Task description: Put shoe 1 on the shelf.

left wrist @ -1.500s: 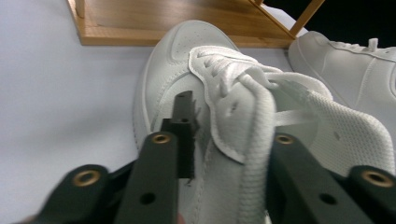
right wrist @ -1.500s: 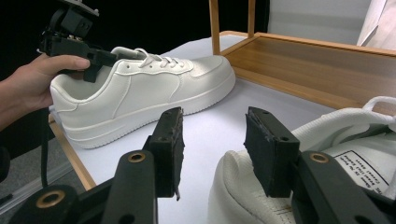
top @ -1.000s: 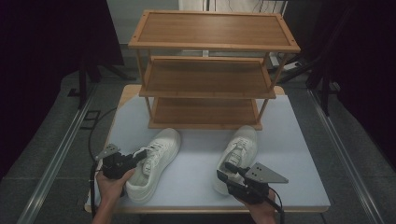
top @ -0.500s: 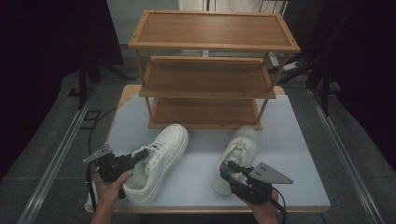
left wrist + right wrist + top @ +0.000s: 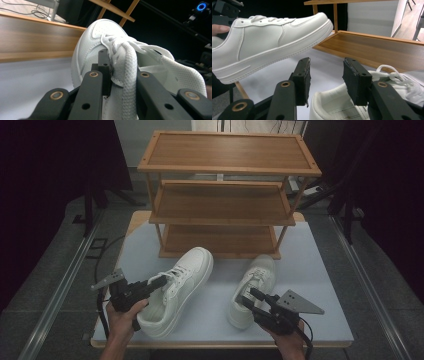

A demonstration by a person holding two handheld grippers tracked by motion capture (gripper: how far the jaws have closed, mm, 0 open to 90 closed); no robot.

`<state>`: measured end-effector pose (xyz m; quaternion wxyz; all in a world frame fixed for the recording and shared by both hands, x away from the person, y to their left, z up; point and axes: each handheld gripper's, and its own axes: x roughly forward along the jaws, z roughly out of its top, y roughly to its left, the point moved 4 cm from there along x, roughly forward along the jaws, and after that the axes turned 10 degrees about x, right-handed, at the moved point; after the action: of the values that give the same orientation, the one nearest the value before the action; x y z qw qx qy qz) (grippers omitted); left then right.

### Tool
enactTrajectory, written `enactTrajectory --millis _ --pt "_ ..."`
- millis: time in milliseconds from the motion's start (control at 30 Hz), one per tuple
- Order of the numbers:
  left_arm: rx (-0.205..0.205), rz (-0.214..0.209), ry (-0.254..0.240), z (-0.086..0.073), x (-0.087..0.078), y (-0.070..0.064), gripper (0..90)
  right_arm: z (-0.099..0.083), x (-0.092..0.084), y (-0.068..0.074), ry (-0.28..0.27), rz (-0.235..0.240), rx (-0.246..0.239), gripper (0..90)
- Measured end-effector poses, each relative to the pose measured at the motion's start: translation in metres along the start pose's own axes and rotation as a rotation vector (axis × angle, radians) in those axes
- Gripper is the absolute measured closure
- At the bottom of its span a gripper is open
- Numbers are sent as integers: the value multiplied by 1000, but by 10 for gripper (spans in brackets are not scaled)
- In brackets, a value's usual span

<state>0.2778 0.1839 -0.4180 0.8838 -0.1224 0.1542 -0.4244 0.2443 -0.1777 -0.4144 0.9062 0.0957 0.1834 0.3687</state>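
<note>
Rising since before, left shoe [image 5: 176, 287] (toe tilted up) in left claw [image 5: 159, 282].

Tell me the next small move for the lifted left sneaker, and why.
Probably carry it forward toward the bottom shelf of the wooden rack. The left gripper is clamped on the tongue and laces of the left sneaker, whose toe is raised off the table and points at the rack. The right gripper stands open over the heel of the right sneaker, not yet gripping.
</note>
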Motion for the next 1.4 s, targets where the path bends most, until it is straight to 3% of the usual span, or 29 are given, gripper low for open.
enactTrajectory --millis 333,567,1400 --pt "14 -47 -48 26 14 -15 819 2 -2 2 -10 -1 5 565" --pt "29 -35 -60 43 22 -14 820 0 0 1 -5 -1 5 565" --pt "7 -21 -148 85 36 -14 821 0 1 3 -5 11 -4 565"
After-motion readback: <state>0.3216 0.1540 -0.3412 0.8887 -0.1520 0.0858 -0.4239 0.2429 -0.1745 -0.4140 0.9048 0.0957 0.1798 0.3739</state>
